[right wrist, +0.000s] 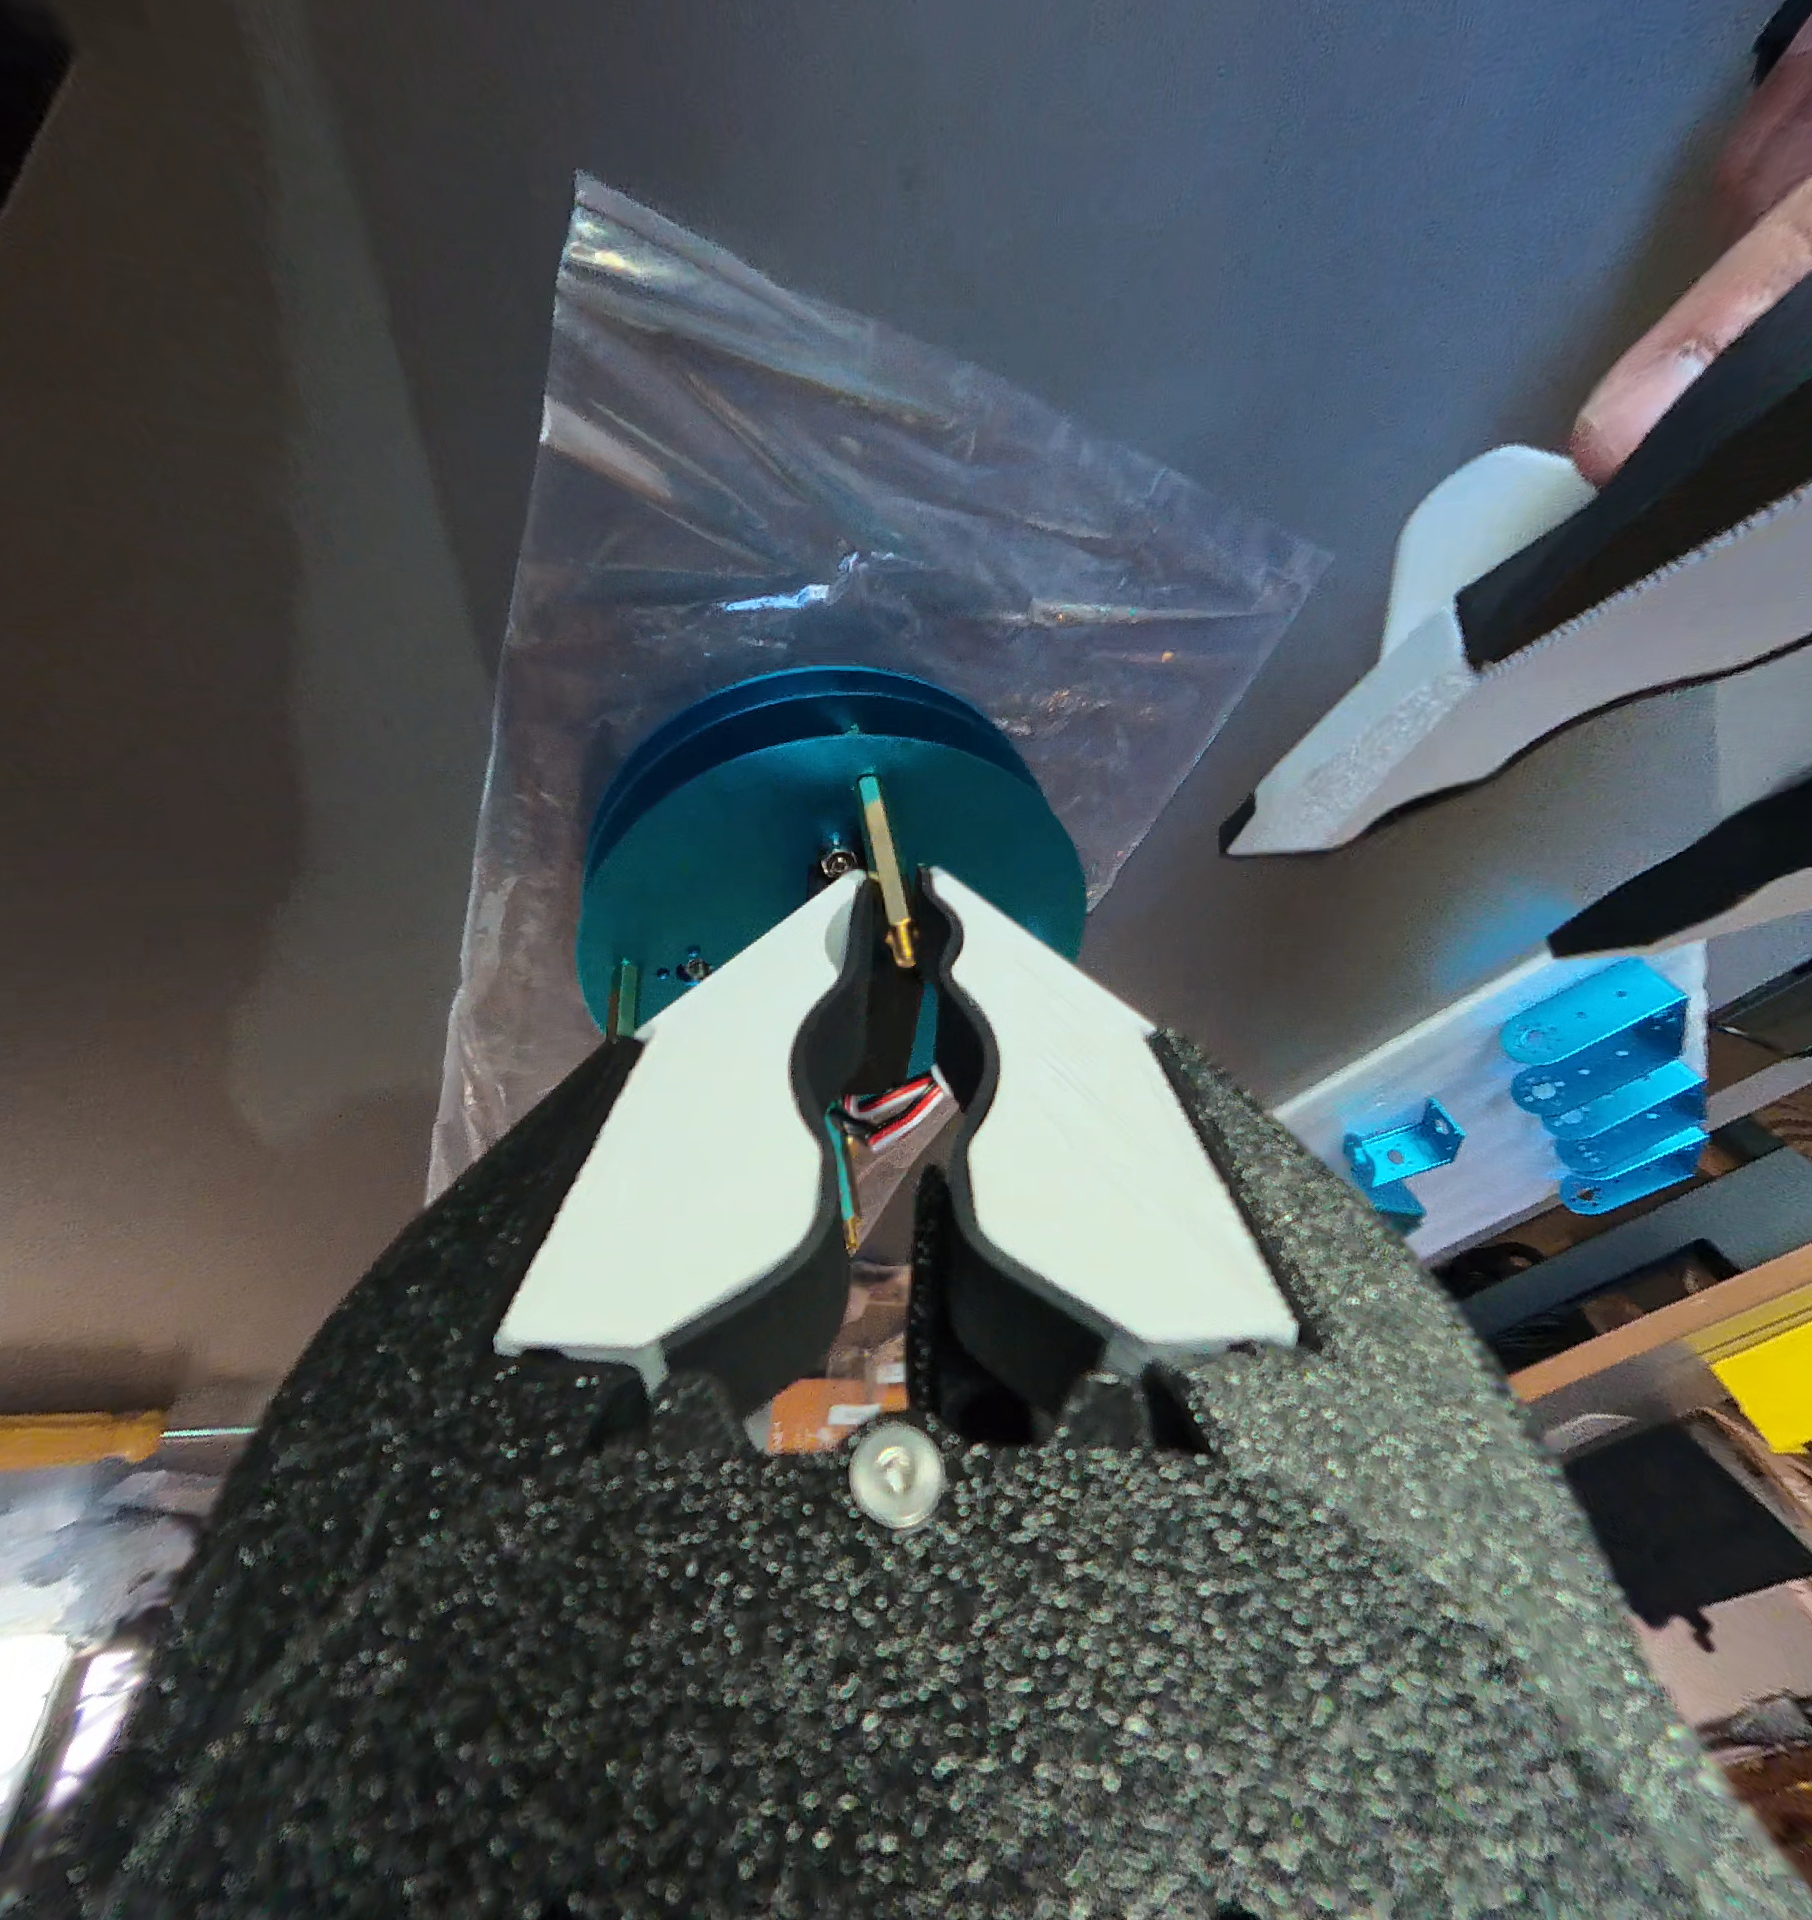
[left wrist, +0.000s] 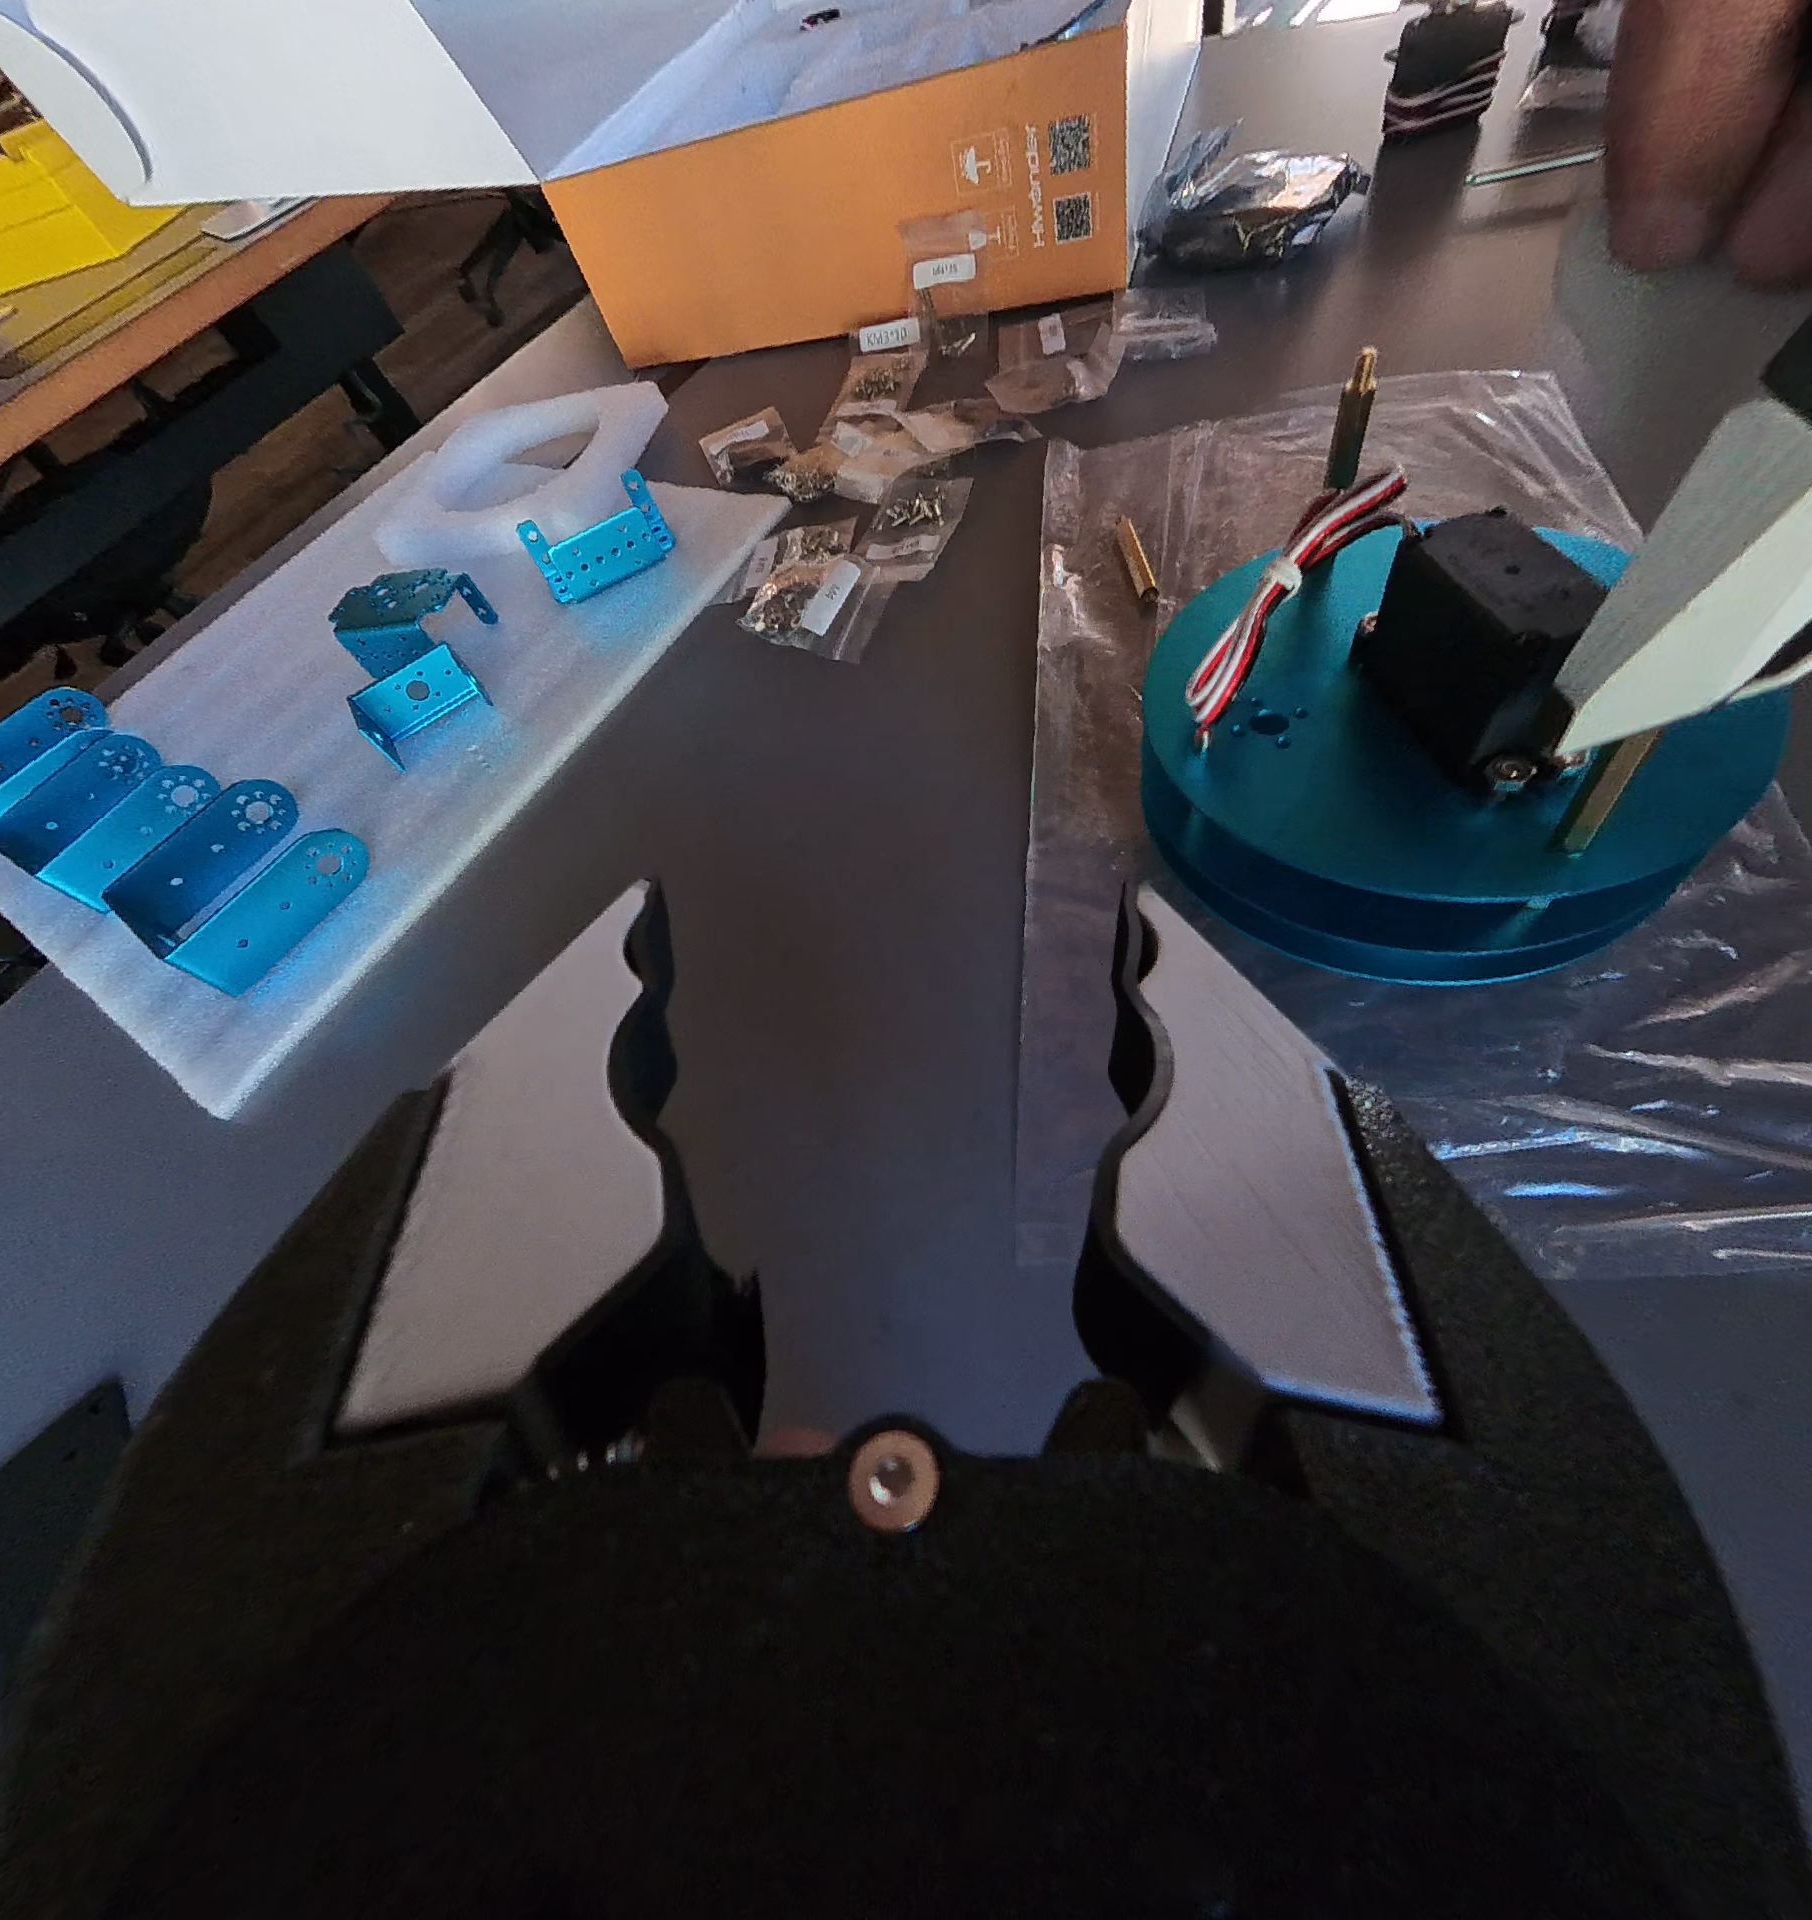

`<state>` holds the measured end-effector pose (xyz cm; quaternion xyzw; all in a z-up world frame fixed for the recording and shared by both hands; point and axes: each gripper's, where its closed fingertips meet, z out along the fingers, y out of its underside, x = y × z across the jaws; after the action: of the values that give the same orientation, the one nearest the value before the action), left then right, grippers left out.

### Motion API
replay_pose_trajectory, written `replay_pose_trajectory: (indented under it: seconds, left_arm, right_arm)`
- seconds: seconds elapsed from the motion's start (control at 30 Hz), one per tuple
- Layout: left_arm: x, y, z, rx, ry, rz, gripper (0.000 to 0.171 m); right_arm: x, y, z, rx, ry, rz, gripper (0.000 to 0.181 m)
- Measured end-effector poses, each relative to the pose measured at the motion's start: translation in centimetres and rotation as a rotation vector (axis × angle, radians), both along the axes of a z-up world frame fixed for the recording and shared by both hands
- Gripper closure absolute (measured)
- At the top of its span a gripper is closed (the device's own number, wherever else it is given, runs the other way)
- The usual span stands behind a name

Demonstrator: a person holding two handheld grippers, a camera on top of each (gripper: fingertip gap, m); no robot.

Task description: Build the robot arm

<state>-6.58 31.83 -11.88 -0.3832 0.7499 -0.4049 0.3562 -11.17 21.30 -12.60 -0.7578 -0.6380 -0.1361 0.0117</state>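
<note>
While your right gripper (right wrist: pixel 886 914) pinches the black servo (left wrist: pixel 1473 634) on the blue disc (left wrist: pixel 1297 831), your left gripper (left wrist: pixel 886 935) hovers with fingers spread over bare counter (left wrist: pixel 850 810) beside the disc.

A dark grey table (left wrist: pixel 860 727) carries all items. A white foam sheet (left wrist: pixel 289 862) lies at its left edge. An orange cardboard box (left wrist: pixel 808 239) stands toward the far edge, with small screw bags (left wrist: pixel 840 540) beside it. A clear plastic bag (left wrist: pixel 1504 1091) lies flat on the right.
</note>
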Motion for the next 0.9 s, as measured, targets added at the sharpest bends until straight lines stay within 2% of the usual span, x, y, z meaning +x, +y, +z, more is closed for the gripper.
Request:
replay_pose_trajectory:
  seconds: [0.17, 0.27, 0.33, 0.43, 0.6, 0.73, 0.83, 0.9]
  left_arm:
    - [-0.2, -0.3, -0.9, 0.04, 0.036, -0.004, 0.087]
    - [-0.5, -0.6, -1.5, 0.052, 0.072, -0.013, 0.102]
    - [-0.8, -1.2, -1.7, 0.034, 0.088, -0.04, 0.105]
    - [-1.6, -3.4, -1.5, -0.07, 0.14, -0.124, 0.11]
    - [-3.4, -9.4, 0.4, -0.288, 0.19, -0.281, 0.11]
    - [-2.2, -11.9, 1.0, -0.288, 0.13, -0.242, 0.111]
    - [-0.7, -12.9, 1.7, -0.271, 0.089, -0.231, 0.129]
    - [0.9, -13.1, 1.6, -0.279, 0.12, -0.211, 0.131]
  right_arm:
    - [0.8, -0.2, 1.0, -0.006, -0.015, -0.063, 0.177]
    - [2.3, -0.3, 2.1, 0.022, 0.009, -0.124, 0.177]
    - [3.2, -0.6, 2.6, 0.049, 0.076, -0.179, 0.178]
    - [4.4, -1.2, 3.5, 0.116, 0.181, -0.252, 0.178]
    - [6.4, -3.1, 4.6, 0.232, 0.319, -0.35, 0.178]
    - [8.3, -5.0, 4.9, 0.286, 0.403, -0.418, 0.178]
    - [9.6, -6.3, 5.0, 0.315, 0.5, -0.471, 0.178]
    - [10.3, -6.8, 5.0, 0.335, 0.575, -0.503, 0.178]
